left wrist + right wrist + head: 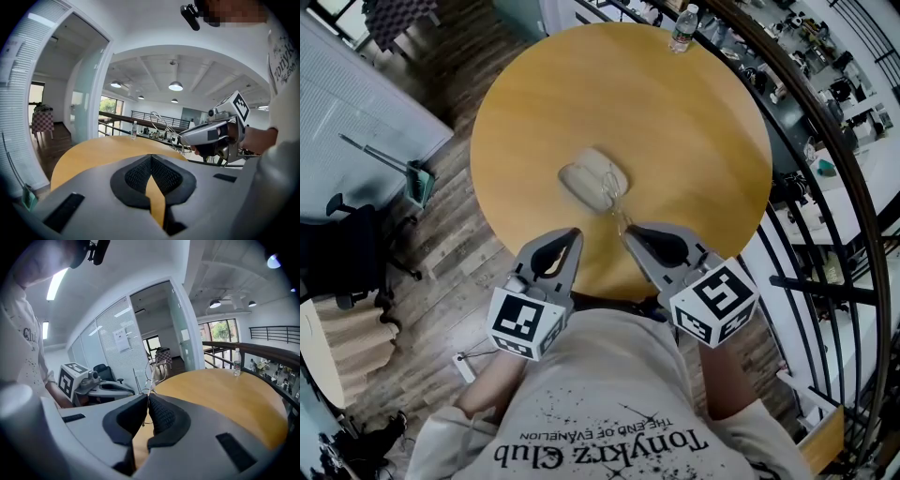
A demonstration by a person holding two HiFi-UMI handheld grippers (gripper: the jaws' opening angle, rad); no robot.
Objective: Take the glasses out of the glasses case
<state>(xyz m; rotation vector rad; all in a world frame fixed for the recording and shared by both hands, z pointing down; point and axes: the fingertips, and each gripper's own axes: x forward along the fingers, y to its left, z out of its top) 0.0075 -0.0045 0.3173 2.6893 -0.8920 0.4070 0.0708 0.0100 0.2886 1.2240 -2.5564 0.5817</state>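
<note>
A pale grey glasses case [586, 181] lies near the middle of the round wooden table [694, 141]. Thin wire-framed glasses [615, 199] hang above the table between the case and me, with my right gripper [627, 232] shut on one thin wire arm. In the right gripper view the wire glasses [151, 372] rise from the closed tips of the right gripper [147, 397]. My left gripper [575, 232] is beside it on the left, shut with nothing in it. The left gripper view shows its pads [161, 174] together and the glasses [161, 123] sticking out of the right gripper [180, 139].
A water bottle [682, 30] stands at the table's far edge. A dark railing [825, 141] curves past the table on the right. An office chair [356, 253] and a dustpan [417, 183] sit on the wood floor at the left.
</note>
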